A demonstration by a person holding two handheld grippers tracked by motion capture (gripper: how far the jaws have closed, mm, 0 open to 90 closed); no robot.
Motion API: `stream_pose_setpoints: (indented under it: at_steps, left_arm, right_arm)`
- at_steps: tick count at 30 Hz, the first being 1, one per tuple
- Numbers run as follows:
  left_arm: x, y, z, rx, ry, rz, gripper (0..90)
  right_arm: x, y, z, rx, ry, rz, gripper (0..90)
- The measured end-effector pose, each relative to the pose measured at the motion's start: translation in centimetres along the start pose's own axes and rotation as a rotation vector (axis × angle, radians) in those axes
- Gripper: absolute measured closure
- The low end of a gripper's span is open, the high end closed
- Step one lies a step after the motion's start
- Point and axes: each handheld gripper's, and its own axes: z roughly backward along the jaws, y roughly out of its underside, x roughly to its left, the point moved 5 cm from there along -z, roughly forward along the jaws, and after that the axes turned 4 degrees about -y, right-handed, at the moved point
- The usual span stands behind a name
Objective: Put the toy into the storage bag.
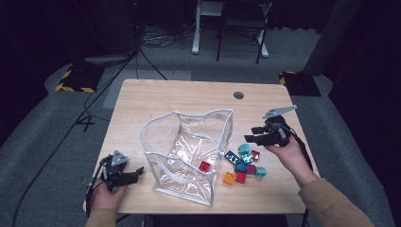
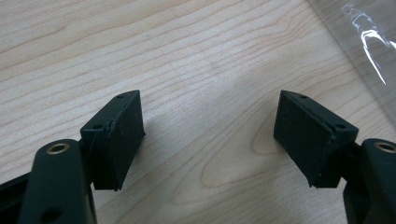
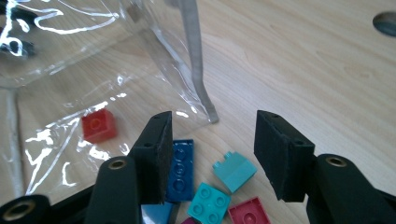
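Note:
A clear plastic bag (image 1: 203, 125) with white trim stands open in the middle of the wooden table (image 1: 142, 99). One red brick (image 1: 204, 165) lies inside it. A pile of loose bricks (image 1: 243, 165) in teal, blue, red, magenta and orange sits just right of the bag. My right gripper (image 1: 252, 134) hovers over the far side of that pile, open and empty. In the right gripper view its jaws (image 3: 214, 122) frame a teal sloped brick (image 3: 235, 171), with a blue brick (image 3: 182, 170) beside the left pad. My left gripper (image 1: 137, 173) rests at the front left, open (image 2: 210, 105) over bare wood.
The bag's wall (image 2: 369, 42) lies to the upper right in the left gripper view. A round cable hole (image 1: 239, 95) sits near the table's far edge. Cables, floor markers and a chair's legs lie on the grey floor beyond the table.

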Motion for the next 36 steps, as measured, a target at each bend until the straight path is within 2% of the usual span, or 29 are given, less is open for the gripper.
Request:
stream_pose_setpoints:
  at_steps: [5, 14, 24, 28, 33, 36]
  left_arm:
    - [0.0, 0.0, 0.0, 0.000, 0.000, 0.000, 24.8]
    - [0.0, 0.0, 0.0, 0.000, 0.000, 0.000, 24.8]
    - [0.0, 0.0, 0.0, 0.000, 0.000, 0.001, 24.7]
    - [0.0, 0.0, 0.0, 0.000, 0.000, 0.001, 24.7]
    - [0.0, 0.0, 0.0, 0.000, 0.001, 0.002, 24.7]
    - [0.0, 0.0, 0.0, -0.001, 0.000, 0.002, 24.7]
  right_arm:
    - [-1.1, 1.6, -1.7, 0.041, 0.020, -0.030, 47.3]
    - [-2.2, 3.2, -4.3, 0.111, 0.041, -0.008, 49.2]
    - [-2.2, 4.4, -6.3, 0.177, 0.031, 0.009, 50.0]
    - [-2.2, 4.6, -7.1, 0.213, 0.047, 0.024, 51.4]
    - [-2.5, 4.7, -7.6, 0.230, 0.056, 0.009, 57.9]
    - [-2.5, 4.7, -7.8, 0.226, 0.058, 0.007, 54.3]
